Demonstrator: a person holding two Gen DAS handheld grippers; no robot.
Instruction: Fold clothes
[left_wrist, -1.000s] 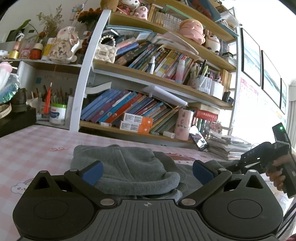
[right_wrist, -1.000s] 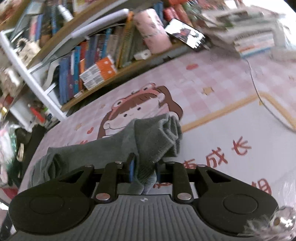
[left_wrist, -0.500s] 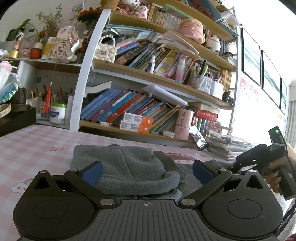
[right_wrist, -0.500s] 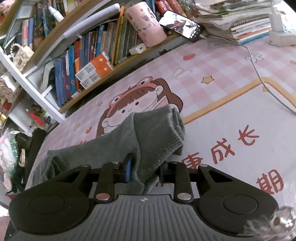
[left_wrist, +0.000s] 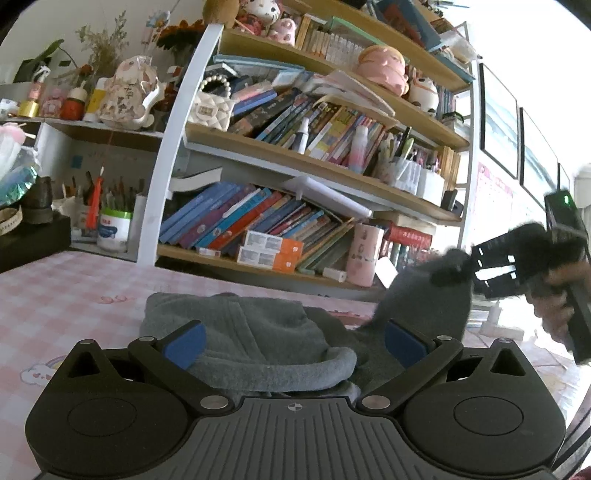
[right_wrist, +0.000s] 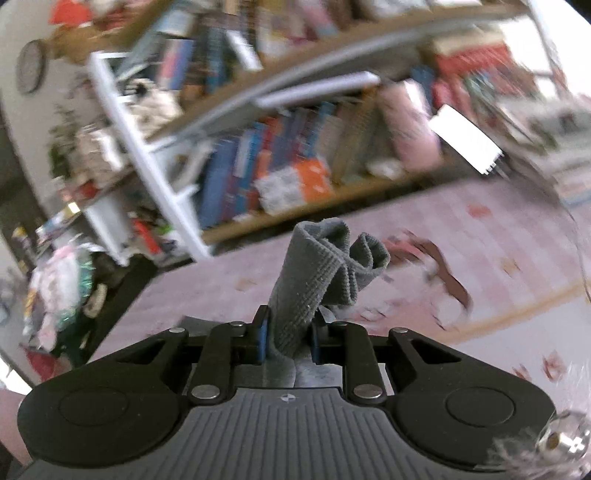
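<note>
A grey knitted sweater lies bunched on the pink checked tablecloth. My left gripper hovers low over its near edge, open, with the blue pads wide apart and a rolled hem between them, untouched. My right gripper has its jaws closing on the sweater's sleeve, and the pads press the cloth. The ribbed cuff sticks up beyond the fingers. In the left wrist view the right gripper, held by a hand, lifts that sleeve above the table at the right.
A crowded bookshelf runs along the far side of the table, with a pink cup and a propped phone at its foot. A black box stands at the left. A cartoon print marks the tablecloth.
My right gripper has risen and rolled, pulling the sleeve end up off the table. The left gripper and the sweater's body have stayed put.
</note>
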